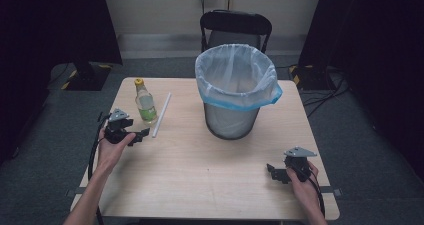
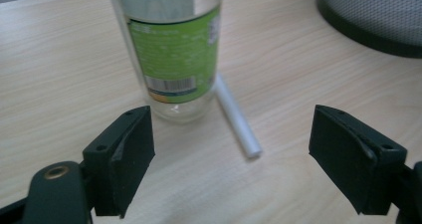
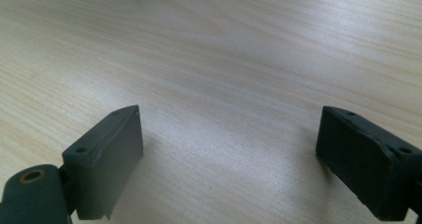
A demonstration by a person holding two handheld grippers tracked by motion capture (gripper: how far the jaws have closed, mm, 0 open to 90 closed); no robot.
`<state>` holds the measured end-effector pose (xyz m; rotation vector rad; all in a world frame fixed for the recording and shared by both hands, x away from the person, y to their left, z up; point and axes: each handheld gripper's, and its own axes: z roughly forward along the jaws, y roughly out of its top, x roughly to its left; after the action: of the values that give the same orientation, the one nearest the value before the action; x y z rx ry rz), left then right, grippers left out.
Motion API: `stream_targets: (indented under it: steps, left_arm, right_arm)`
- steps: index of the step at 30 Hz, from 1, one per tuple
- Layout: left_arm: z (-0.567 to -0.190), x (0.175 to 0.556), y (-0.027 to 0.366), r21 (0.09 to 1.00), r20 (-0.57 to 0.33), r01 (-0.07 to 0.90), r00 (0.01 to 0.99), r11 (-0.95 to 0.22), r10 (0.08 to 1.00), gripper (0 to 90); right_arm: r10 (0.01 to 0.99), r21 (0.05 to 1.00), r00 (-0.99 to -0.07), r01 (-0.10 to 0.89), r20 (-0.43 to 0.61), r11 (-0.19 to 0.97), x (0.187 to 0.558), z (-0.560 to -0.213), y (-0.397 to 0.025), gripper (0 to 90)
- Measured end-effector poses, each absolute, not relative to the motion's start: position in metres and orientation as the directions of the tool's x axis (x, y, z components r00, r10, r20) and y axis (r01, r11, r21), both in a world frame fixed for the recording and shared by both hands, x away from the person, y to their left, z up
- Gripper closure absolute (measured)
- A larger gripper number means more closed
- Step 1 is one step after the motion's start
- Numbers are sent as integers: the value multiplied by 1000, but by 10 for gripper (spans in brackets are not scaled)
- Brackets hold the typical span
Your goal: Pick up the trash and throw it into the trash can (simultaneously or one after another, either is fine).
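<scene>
High view, looking down on a pale wooden surface with a person's forearms entering from the bottom edge. Left tongs held low over the left part of the surface, jaws spread wide and holding nothing, pointed toward a clear glass bottle with a yellow cap and green label, standing upright just beyond them. White tube lying flat just right of the bottle, running away from the viewer. Black mesh bin lined with a translucent white bag edged in blue, standing upright near the far middle of the surface, well apart from the bottle. Right tongs near the front right corner, well apart from everything else, jaws likewise spread wide and empty. Black folding chair behind the surface. Left gripper view: bottle close ahead, nearer the left-hand jaw, with the tube touching or almost touching its base and reaching into the gap between the jaws; bin at upper right. Right gripper view: bare wood grain between two open jaws.
</scene>
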<state>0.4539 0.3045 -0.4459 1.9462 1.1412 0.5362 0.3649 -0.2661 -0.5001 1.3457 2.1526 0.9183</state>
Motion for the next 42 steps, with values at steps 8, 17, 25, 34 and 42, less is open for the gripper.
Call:
stream_targets:
  steps: [8,17,25,34,42]
  left_arm:
    - [-442,478,302,805,-30,526,498,-275,866,180]
    - [-452,512,297,801,-43,539,485,-260,874,159]
    - [-468,527,295,805,-70,548,467,-227,881,158]
    - [-475,534,293,834,-68,517,444,-193,893,197]
    - [-481,538,291,845,-53,500,434,-192,899,197]
  right_arm:
    - [902,730,-432,610,-18,307,365,-500,-266,103]
    - [901,730,-434,609,-21,310,365,-500,-266,102]
    - [901,729,-434,611,-17,308,365,-500,-266,102]
    - [901,729,-434,611,-18,309,365,-500,-266,102]
    - [901,729,-434,611,-18,309,365,-500,-266,102]
